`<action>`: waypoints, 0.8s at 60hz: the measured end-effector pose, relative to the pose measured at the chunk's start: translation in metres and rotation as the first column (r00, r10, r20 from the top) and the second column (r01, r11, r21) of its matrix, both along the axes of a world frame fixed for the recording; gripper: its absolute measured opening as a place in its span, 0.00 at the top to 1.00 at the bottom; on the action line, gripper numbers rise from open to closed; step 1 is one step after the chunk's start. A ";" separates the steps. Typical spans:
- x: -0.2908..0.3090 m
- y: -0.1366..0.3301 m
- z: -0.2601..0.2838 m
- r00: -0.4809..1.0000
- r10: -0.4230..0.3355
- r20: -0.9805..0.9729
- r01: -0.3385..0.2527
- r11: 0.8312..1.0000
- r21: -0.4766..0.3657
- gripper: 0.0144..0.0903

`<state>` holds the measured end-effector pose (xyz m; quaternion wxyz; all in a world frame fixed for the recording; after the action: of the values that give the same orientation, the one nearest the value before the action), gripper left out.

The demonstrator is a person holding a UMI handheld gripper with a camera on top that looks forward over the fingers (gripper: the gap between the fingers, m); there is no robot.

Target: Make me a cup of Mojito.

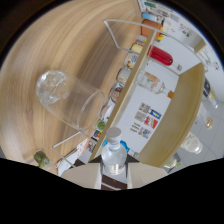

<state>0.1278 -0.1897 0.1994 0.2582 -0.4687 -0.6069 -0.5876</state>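
A small clear bottle point(113, 156) with a grey cap stands upright between my fingers point(86, 176), and my gripper point(114, 176) is shut on its body. The whole view is tilted. Beyond the fingers and to the left, a clear drinking glass point(70, 100) holding ice cubes point(52, 86) rests on the wooden table point(60, 45). A thin stick point(67, 140) lies just below the glass. A green lime point(101, 125) sits near the glass rim, at the table's edge.
Jars and cans point(125, 70) line the table's edge. Farther off are a clear square container point(122, 32), a red bottle point(161, 55) and a clear bottle point(151, 83). Another green fruit point(41, 159) lies near my left finger. Beyond the edge are papers point(147, 120).
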 end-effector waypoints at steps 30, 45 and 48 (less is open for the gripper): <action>-0.004 -0.017 0.057 -0.058 -0.027 -0.998 0.171 0.985 -0.037 0.74; 0.021 -0.007 -0.059 -0.429 -0.182 -0.885 0.192 0.939 -0.286 0.74; 0.025 -0.007 -0.081 -0.449 -0.213 -0.868 0.189 0.926 -0.326 0.74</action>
<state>0.1529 -0.1966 0.1181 0.5227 -0.8516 -0.0187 0.0352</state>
